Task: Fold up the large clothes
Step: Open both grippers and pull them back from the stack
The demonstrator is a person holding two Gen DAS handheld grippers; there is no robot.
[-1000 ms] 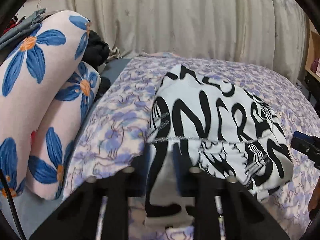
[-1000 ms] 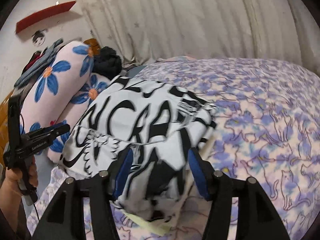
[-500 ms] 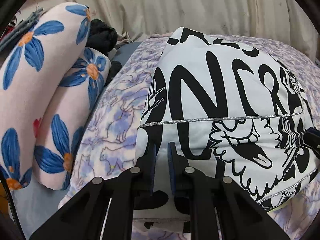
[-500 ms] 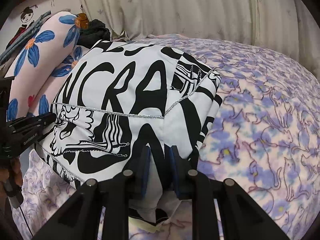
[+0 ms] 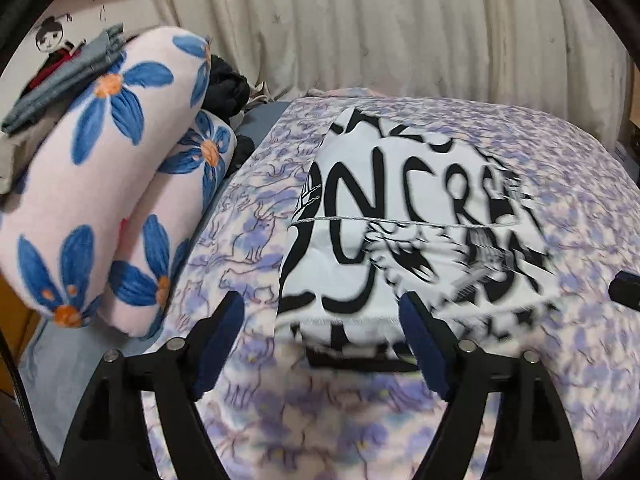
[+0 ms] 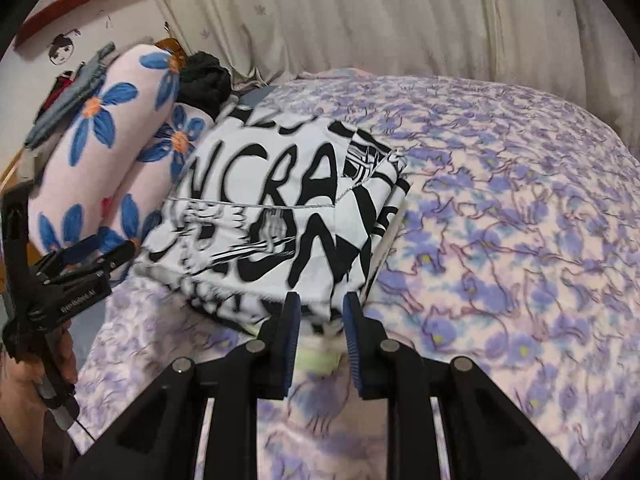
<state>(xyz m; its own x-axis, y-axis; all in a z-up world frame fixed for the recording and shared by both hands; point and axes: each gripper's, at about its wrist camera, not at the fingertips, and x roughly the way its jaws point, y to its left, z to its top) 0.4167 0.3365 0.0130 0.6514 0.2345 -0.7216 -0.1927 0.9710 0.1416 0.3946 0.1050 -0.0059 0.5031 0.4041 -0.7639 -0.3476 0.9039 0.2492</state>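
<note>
Lying folded on the bed (image 6: 500,208), the black-and-white lettered garment (image 6: 288,200) forms a thick rectangular stack on the purple cat-print blanket (image 5: 320,420), just beside two rolled pink pillows with blue flowers (image 5: 120,184). The left gripper (image 5: 322,344) is released, its blue-padded fingers (image 5: 218,340) spread wide on either side of the garment's near edge, apart from the cloth. The right gripper (image 6: 318,320) stands at the stack's near right corner, jaws narrowly parted around a fold; whether they pinch it cannot be told. A cream curtain (image 6: 380,20) hangs behind.
</note>
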